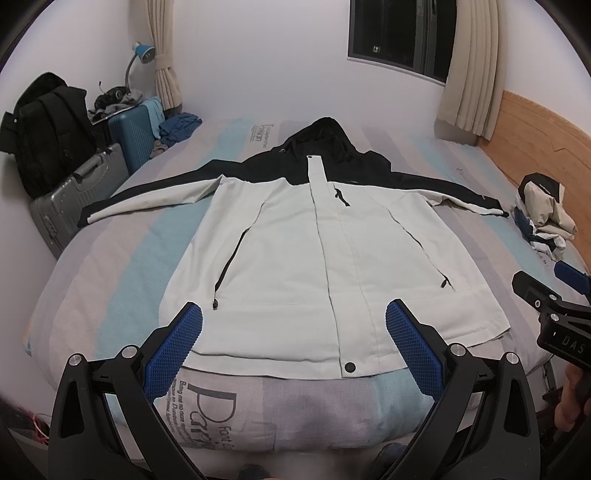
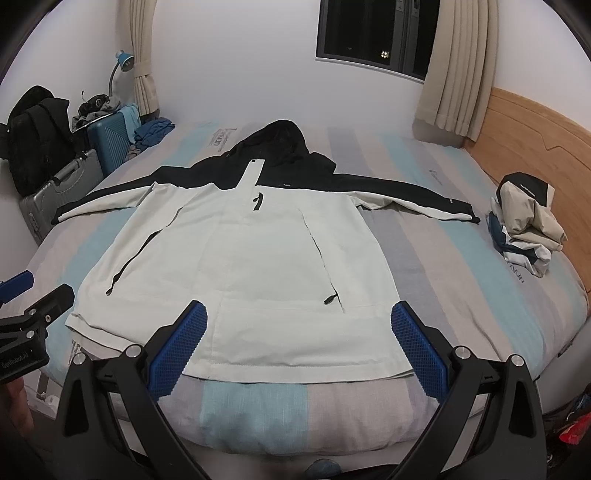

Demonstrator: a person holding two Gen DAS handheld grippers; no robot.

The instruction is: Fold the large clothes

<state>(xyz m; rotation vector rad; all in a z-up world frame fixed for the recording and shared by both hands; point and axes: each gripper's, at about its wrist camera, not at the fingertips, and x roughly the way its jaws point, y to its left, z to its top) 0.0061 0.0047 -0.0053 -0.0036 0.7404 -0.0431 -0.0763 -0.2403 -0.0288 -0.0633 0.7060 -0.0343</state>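
Jacket (image 1: 317,258): a white and black hooded jacket spread flat, front up, in the middle of the bed, sleeves out to both sides, hood towards the far wall, hem at the near edge.
Left gripper (image 1: 293,347): held over the near edge of the bed, blue pads wide apart, nothing between them.
Right gripper (image 2: 297,347): held beside it at the same edge, pads also wide apart, holding nothing.
Bed (image 1: 125,266): striped cover in grey, pale blue and beige.
Left of bed: a grey suitcase (image 1: 79,195) and a blue suitcase (image 1: 136,136) stand against the bed, with a black backpack (image 1: 48,129) on top and loose clothes piled behind.
Lamp (image 1: 142,51): blue, by the tied curtain.
Right of bed: a crumpled heap of clothes (image 2: 524,225) lies near the wooden headboard (image 2: 535,129), just beyond the jacket's sleeve cuff.
Window (image 2: 376,33): dark, with curtains either side.
Writing: the cover's near edge shows large letters "Pari" with small lines too blurred to read; the right gripper's body reads "DAS" in the left view; the left gripper's body reads "GenRobot.AI" in the right view.
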